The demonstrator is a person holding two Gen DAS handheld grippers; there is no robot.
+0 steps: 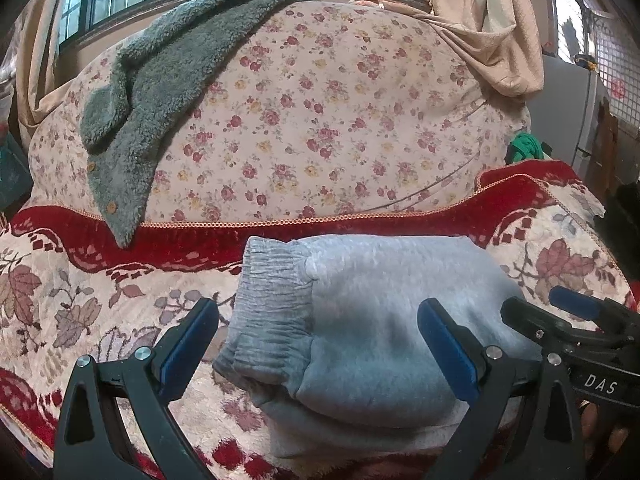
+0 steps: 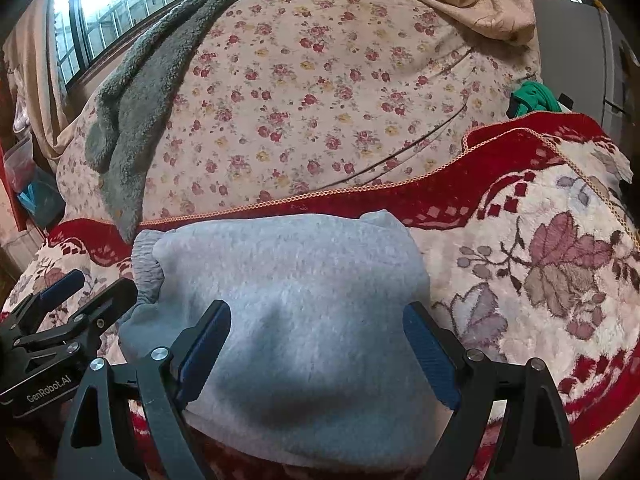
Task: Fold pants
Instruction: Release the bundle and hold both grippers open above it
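Both hand-held grippers, left (image 1: 318,344) and right (image 2: 316,350), stand wide over the folded grey pants (image 1: 360,320) on the red floral blanket (image 2: 540,280). Only the left view shows the ribbed cuff fully (bunched, darker grey).

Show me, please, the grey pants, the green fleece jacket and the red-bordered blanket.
grey pants (image 2: 288,280), right wrist view, middle of folded bundle.
green fleece jacket (image 1: 160,92), left wrist view, its body.
red-bordered blanket (image 1: 560,264), left wrist view, leaf pattern.

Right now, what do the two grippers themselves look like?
Both are black, with triangular cut-out finger frames, silver rivets and blue ribbed pads. The left gripper body reads "GenRobot.AI" in the right wrist view; the right gripper body reads "DAS" in the left wrist view.
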